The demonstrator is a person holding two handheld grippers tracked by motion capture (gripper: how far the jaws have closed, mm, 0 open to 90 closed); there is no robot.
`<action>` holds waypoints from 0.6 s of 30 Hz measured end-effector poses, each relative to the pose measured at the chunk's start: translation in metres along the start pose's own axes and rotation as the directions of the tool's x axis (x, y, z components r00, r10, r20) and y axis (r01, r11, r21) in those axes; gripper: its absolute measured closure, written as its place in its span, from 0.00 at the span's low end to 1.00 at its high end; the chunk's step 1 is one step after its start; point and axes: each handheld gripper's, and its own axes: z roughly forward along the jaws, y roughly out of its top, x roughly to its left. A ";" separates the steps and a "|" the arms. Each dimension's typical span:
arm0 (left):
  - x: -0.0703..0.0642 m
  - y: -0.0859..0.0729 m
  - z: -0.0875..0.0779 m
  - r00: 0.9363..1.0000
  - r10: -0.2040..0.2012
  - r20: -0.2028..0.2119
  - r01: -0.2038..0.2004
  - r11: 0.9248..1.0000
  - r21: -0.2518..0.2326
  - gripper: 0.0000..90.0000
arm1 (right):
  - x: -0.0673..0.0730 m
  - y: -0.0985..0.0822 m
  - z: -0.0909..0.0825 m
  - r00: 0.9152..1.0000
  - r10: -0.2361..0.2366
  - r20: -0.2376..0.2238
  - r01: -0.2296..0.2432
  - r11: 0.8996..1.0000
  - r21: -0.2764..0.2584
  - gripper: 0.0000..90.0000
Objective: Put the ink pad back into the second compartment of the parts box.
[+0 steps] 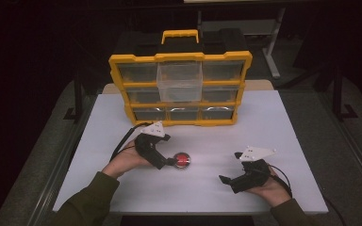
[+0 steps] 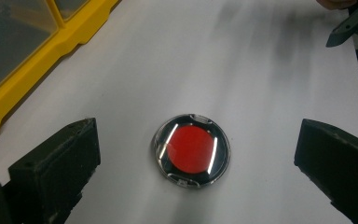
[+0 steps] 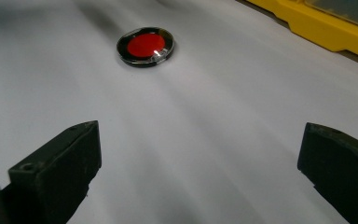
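1. The left claw [image 1: 172, 161] stands wide open and holds nothing; in the left gripper view its two black jaws flank the round red-centred case [image 2: 191, 150], which lies flat on the white surface [image 1: 264, 122] between them, touching neither as far as I can tell. That spread looks chosen to straddle the case before closing on its rim.
2. The case sits in front of the yellow drawer organizer [image 1: 180, 87], well apart from it, roughly at the middle of the surface (its clear lid throws bright glints, so the edge is hard to read).
3. The right claw [image 1: 227, 180] is also open and empty, resting low near the front edge with the person's hand under it; its jaws point toward the case [image 3: 146, 46], which lies far ahead of them. I take this as a waiting pose, clear of the left arm's approach.
4. One clear drawer [image 1: 179, 81] in the organizer's top row is pulled out and looks empty, probably the place meant to receive the case
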 end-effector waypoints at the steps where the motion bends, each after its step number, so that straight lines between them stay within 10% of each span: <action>1: 0.000 0.001 0.001 1.000 0.000 0.002 0.000 1.000 -0.002 0.00 | 0.000 0.000 0.000 1.000 0.000 -0.001 0.000 1.000 0.000 0.00; 18: -0.002 0.022 0.021 0.999 0.028 0.025 -0.028 1.000 0.004 0.00 | 0.000 0.000 -0.001 1.000 0.004 0.002 -0.004 1.000 -0.005 0.00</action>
